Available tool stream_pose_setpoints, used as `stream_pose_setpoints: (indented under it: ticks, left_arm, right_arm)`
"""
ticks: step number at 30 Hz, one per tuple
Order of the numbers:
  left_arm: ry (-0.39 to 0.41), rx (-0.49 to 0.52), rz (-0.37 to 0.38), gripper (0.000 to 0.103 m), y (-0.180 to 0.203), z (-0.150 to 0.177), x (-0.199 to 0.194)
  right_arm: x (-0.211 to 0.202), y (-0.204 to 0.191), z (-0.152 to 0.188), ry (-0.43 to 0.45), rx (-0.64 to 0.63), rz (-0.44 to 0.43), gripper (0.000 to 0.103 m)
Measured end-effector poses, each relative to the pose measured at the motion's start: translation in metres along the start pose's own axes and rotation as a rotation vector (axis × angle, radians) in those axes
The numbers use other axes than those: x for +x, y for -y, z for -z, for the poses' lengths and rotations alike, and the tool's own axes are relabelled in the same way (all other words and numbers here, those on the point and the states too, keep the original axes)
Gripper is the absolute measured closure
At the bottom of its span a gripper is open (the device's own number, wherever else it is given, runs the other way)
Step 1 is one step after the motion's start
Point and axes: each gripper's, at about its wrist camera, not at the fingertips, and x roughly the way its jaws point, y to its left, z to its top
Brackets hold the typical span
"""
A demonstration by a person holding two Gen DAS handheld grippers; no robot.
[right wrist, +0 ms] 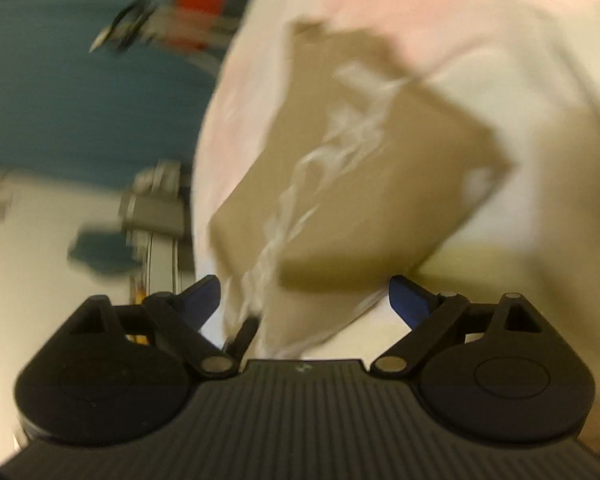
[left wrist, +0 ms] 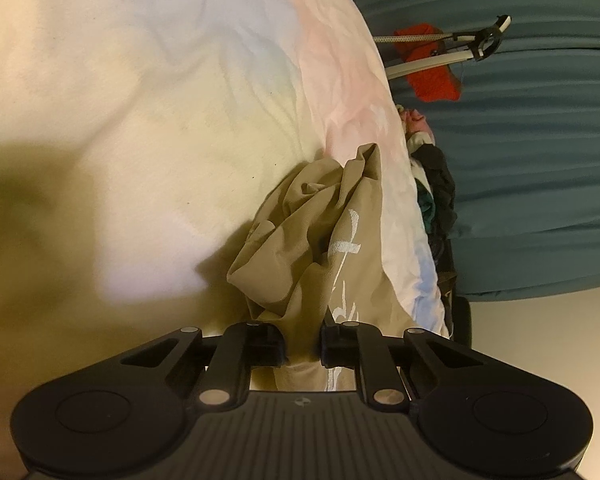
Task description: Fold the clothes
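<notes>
A tan garment [left wrist: 308,236] with a white print lies bunched on a pale pastel bedsheet [left wrist: 148,92]. My left gripper [left wrist: 303,346] is shut on a fold of this cloth, which runs down between its black fingers. In the blurred right wrist view the same tan garment [right wrist: 360,168] looks flatter, spread over the sheet [right wrist: 500,20]. My right gripper [right wrist: 304,300] stands open, its blue-tipped fingers [right wrist: 410,300] wide apart on either side of the garment's near edge, with cloth lying between them.
A heap of other clothes [left wrist: 432,184] sits at the bed's edge. Behind it hang a teal curtain [left wrist: 540,140] and a white drying rack [left wrist: 452,46] with a red cloth [left wrist: 432,80]. A grey object [right wrist: 156,208] stands on the pale floor [right wrist: 40,240].
</notes>
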Motion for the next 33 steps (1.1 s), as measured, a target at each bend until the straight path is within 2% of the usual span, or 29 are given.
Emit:
stream_pose_setpoints:
  ticks: [1,2,3,5,10,14,17,21,26,29,33]
  left_arm:
    - [0.003,-0.001,0.003,0.088,-0.001,0.0,-0.001]
    - [0.005,-0.003,0.005,0.088,-0.001,0.0,-0.002]
    - [0.007,-0.006,0.007,0.088,-0.002,0.001,-0.003]
    - [0.009,-0.007,0.007,0.088,-0.003,0.001,-0.004]
    - [0.015,0.011,0.004,0.088,-0.001,0.005,-0.006]
    - [0.017,0.039,0.026,0.088,0.003,0.002,-0.008]
    - [0.005,0.022,0.056,0.089,0.003,0.001,-0.012]
    - [-0.065,-0.014,0.103,0.089,0.016,0.002,-0.023]
    - [-0.148,0.053,0.137,0.089,0.068,0.013,-0.034]
    - [-0.191,0.122,0.121,0.089,0.116,0.024,-0.006]
    - [-0.247,0.22,0.095,0.089,0.183,0.04,0.037]
  right_arm:
    - [-0.002,0.007,-0.003,0.019,0.036,0.016,0.014]
    - [-0.003,0.014,-0.005,0.038,0.072,0.032,0.029]
    - [-0.005,0.021,-0.008,0.055,0.107,0.046,0.033]
    - [-0.006,0.028,-0.007,0.059,0.139,0.04,0.035]
    - [-0.005,0.023,-0.01,0.149,0.115,0.029,0.036]
    - [-0.017,0.014,-0.012,0.203,0.079,0.015,0.064]
    - [-0.026,0.008,-0.014,0.244,0.051,0.004,0.074]
    - [-0.044,-0.005,-0.013,0.297,0.011,-0.012,0.077]
    - [-0.1,-0.03,-0.018,0.352,-0.022,-0.086,0.078]
    - [-0.126,-0.034,-0.041,0.367,0.007,-0.068,0.078]
    - [-0.145,-0.034,-0.093,0.421,0.053,-0.035,0.078]
